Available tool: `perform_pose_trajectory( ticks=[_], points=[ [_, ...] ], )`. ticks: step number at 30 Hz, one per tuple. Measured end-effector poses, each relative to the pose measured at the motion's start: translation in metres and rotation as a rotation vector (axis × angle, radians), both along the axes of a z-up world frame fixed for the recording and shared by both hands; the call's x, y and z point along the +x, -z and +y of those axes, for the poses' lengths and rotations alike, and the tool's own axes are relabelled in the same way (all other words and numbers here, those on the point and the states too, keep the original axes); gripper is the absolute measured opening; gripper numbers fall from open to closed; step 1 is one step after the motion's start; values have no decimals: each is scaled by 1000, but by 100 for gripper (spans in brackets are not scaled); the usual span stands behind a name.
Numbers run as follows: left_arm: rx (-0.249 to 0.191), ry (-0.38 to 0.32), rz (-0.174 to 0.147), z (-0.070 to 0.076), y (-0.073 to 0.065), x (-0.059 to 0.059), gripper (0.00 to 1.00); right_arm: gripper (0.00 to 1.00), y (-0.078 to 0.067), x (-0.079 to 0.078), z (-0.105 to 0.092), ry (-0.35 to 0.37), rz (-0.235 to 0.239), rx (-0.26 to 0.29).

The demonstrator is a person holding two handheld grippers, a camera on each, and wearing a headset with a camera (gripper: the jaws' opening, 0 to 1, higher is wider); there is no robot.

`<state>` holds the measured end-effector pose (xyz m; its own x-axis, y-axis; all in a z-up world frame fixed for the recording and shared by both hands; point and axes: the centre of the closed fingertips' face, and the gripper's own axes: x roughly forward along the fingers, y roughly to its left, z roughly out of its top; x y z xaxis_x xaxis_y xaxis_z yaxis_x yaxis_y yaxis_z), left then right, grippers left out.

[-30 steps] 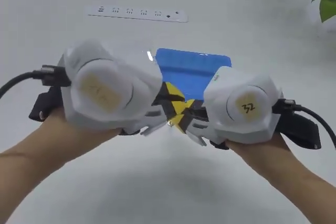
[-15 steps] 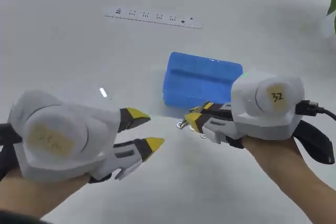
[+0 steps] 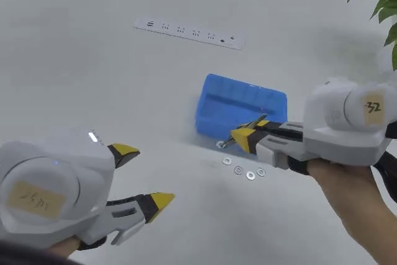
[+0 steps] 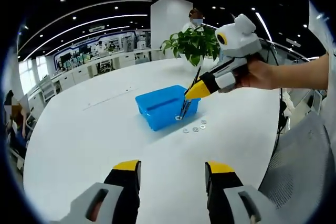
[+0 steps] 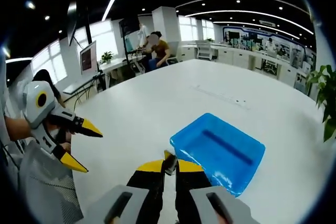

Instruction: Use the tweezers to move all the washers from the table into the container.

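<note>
- The right gripper (image 3: 243, 136) is clenched on one pair of thin dark metal tweezers (image 4: 185, 106). Their tips point down at the white table (image 3: 124, 79), just before the front wall of the one blue rectangular plastic container (image 3: 208, 116).
- How far the tips part is too small to tell.
- The left gripper (image 3: 144, 175) is released, jaws wide, holding nothing.
- Four small silver metal washers (image 3: 238, 170) lie in a loose row on the table near the tips. A fifth sits right at the tips; whether it is held, I cannot tell.
</note>
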<state>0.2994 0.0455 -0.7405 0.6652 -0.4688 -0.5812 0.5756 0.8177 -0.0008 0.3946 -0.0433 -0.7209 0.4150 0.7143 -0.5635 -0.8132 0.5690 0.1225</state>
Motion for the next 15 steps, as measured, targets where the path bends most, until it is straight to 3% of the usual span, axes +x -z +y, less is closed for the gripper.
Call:
perform_pose_trajectory(
  ticks=[7,11,15],
  points=[
    [16,-39,11,3,3,-6,72,3,-22,18,6,29,-31,40],
    [26,-57,24,4,7,-10,77,3,-25,29,11,50,-39,53],
    [24,-63,29,2,8,-11,79,3,-19,41,21,68,-34,58]
  ],
)
